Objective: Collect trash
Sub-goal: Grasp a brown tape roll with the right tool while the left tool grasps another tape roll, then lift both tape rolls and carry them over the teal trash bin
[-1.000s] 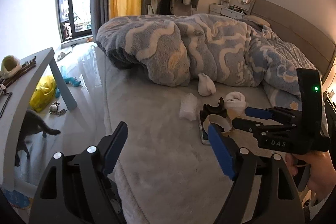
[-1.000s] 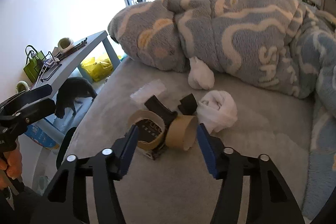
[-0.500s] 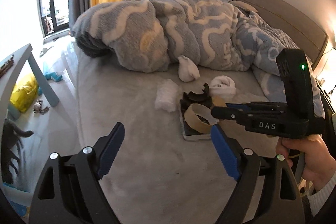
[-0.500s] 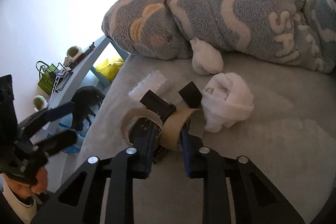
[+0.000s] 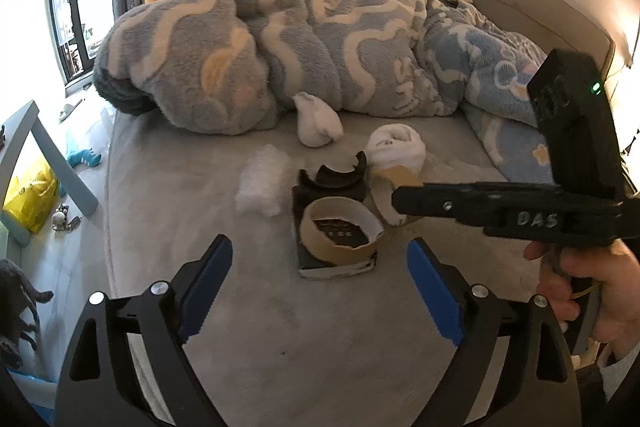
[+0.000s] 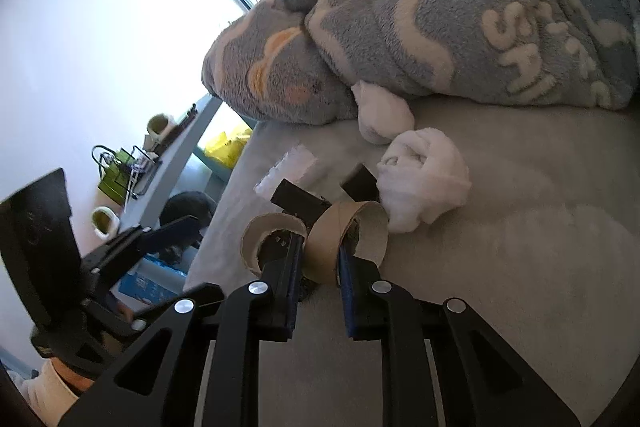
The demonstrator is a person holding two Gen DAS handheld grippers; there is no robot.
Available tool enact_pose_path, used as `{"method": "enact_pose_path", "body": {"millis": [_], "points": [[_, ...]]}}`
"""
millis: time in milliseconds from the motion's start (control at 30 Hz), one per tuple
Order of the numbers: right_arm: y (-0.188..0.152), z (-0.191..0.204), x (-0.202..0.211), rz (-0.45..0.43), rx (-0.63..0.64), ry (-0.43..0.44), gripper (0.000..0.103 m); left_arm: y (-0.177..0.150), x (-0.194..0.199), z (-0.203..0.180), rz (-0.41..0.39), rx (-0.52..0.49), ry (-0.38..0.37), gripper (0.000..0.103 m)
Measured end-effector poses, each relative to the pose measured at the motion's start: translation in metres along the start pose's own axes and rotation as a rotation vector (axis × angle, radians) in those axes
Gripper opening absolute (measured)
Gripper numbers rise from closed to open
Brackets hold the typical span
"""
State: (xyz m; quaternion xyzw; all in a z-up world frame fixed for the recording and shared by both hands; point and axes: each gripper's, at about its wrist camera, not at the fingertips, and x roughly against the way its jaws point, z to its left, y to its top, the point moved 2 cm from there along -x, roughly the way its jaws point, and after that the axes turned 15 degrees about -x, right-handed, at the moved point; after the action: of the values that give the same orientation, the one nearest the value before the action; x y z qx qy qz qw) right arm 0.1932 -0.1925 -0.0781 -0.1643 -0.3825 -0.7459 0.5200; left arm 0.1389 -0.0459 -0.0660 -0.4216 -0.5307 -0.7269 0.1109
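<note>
Two cardboard rings on the bed [image 5: 248,327], side by side, just ahead of both tools. Right hand-held gripper [image 6: 318,259] clenched on the wall of the right ring [image 6: 352,239]: one blue pad inside the ring, the other outside, against its left flank. Ring standing on edge, tilted, touching the left ring [image 6: 266,239] on one side and close against a rolled white cloth [image 6: 424,179] on the other. Left ring lying flat on a dark booklet [image 5: 336,263], directly ahead of the left hand-held gripper [image 5: 320,267]. Left hand-held gripper released, jaws spread wide, low over the bed, holding nothing, blue pads well apart on either side of the booklet's near edge. Beyond the left ring, a curved black plastic piece [image 5: 336,177] on the booklet's far end. Left of that, a clear crumpled wrapper [image 5: 262,185] on the sheet. Farther ahead, a white sock [image 5: 318,121] resting against the edge of a bunched grey-blue blanket [image 5: 320,47]. In the left view, right tool reaching in from the right, its black finger across the right ring, held by a bare hand [image 5: 600,299]. Far left of both tools, off the bed, a grey counter [image 6: 176,163] with a green basket [image 6: 116,173] on it, and a yellow bag [image 5: 30,197] on the floor beneath.
</note>
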Motion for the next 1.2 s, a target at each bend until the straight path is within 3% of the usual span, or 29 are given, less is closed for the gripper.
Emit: {"method": "enact_pose_path", "body": {"millis": [300, 667, 733, 1200], "points": [[0.003, 0.000, 0.025, -0.023, -0.011, 0.081, 0.014, 0.004, -0.026, -0.011, 0.029, -0.019, 0.046, 0.089], [0.005, -0.001, 0.039, -0.039, -0.045, 0.139, 0.011, 0.005, -0.045, -0.009, 0.064, -0.007, 0.066, 0.070], [0.006, 0.002, 0.041, -0.045, -0.049, 0.147, 0.011, 0.004, -0.046, -0.008, 0.072, 0.000, 0.056, 0.056], [0.010, 0.031, 0.027, -0.047, -0.034, 0.162, 0.011, -0.002, -0.012, 0.015, 0.001, 0.082, 0.017, 0.055]]}}
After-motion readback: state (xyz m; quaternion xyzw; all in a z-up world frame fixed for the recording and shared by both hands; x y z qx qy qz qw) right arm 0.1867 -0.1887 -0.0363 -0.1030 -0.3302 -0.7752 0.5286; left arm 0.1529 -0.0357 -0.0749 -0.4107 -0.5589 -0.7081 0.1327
